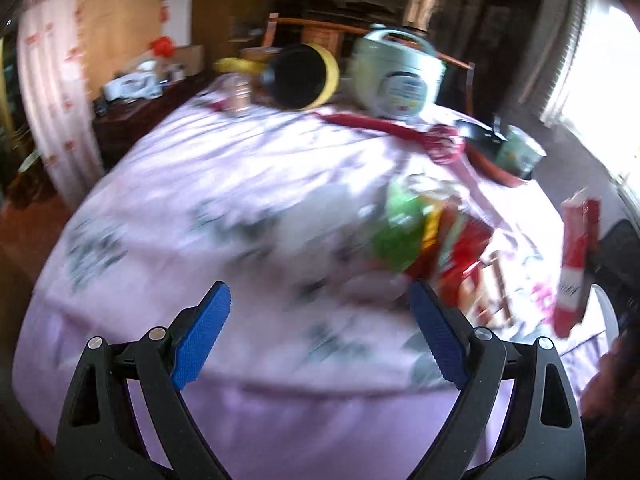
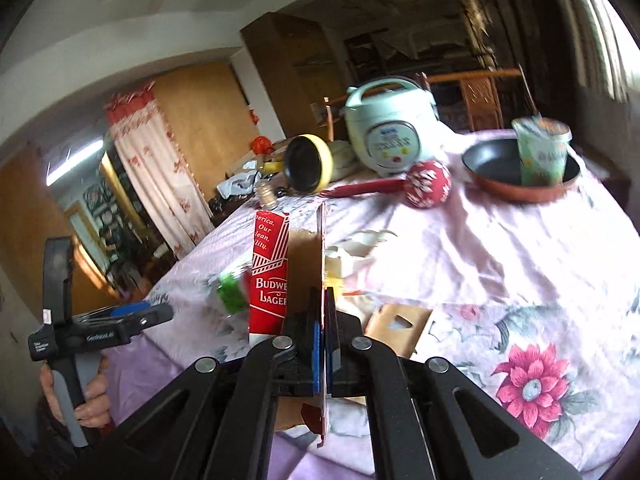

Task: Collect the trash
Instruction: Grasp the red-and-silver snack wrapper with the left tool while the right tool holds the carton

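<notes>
My left wrist view looks down across the table (image 1: 240,184) from its near edge, right wrist sits lower and closer, both sharing the rice cooker (image 2: 390,128) at upper centre.

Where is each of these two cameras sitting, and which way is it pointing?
Left wrist: on the left hand-held gripper, looking along its open fingers over the table toward blurred wrappers.
Right wrist: on the right hand-held gripper, shut on a beer carton; the left gripper and the person's hand show at left.
Both see the rice cooker and carton.
</notes>
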